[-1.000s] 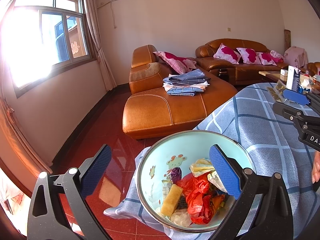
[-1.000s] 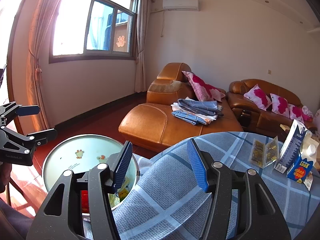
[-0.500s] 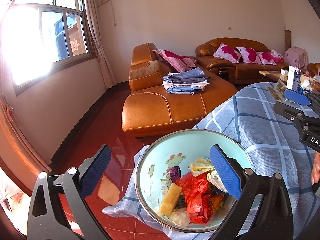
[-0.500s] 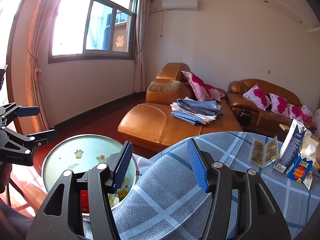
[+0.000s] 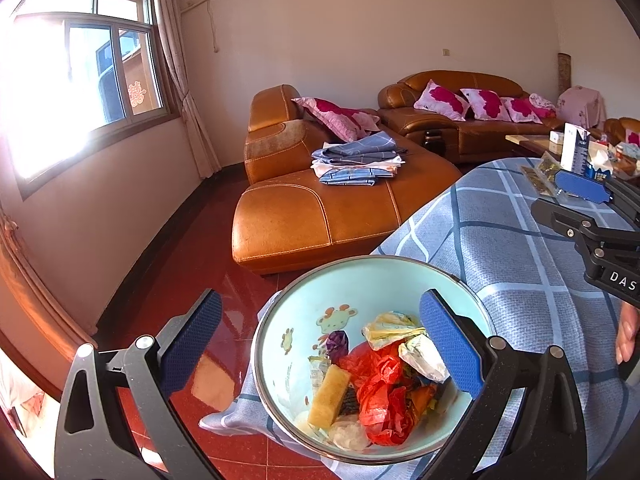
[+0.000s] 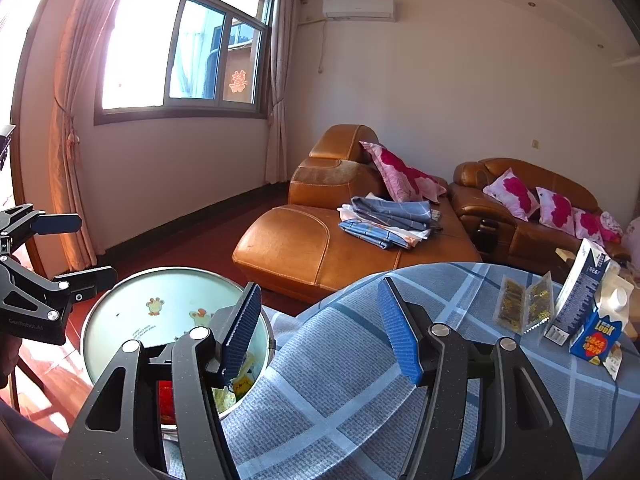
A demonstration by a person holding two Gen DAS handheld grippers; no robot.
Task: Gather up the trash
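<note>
Right jaws wider, bowl (image 6: 160, 332) outside them

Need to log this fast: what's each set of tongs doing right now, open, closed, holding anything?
Left tongs: open, empty, over the bowl of trash.
Right tongs: open, empty, jaws just widening above the tablecloth.

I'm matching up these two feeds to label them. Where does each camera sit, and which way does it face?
Left wrist: on the left gripper, angled down into the trash-filled basin; a hand shows at right.
Right wrist: on the right gripper, facing across the checked tablecloth toward the cartons.
Shared: basin, tablecloth, sofa, and each view shows the other gripper.
</note>
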